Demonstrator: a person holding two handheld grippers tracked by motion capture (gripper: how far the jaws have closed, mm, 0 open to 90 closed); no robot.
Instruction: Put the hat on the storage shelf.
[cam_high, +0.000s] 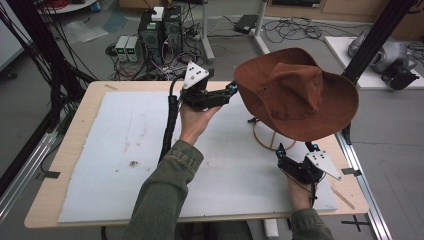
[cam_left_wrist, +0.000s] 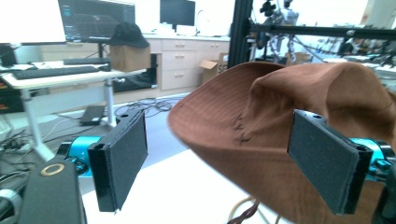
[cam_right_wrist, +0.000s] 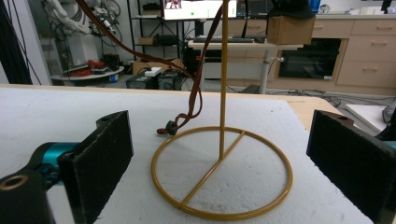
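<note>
hat (cam_high: 300, 92) on stand (cam_high: 265, 137) | left gripper (cam_high: 231, 91) at brim | right gripper (cam_high: 295, 148) near base

matt brown suede-like hat (cam_high: 297, 92), glossy gold metal stand (cam_right_wrist: 223, 172), rough white mat (cam_high: 125, 150), pale wooden table (cam_high: 75, 130).

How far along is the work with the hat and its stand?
Done: the hat sits on top of the stand, its cord hanging down to the mat. In hand: the left hand-held gripper is open at the brim, not yet closed on it; the right hand-held gripper is open, facing the stand's ring base. Left: probably gripping the hat and steadying the stand.
</note>
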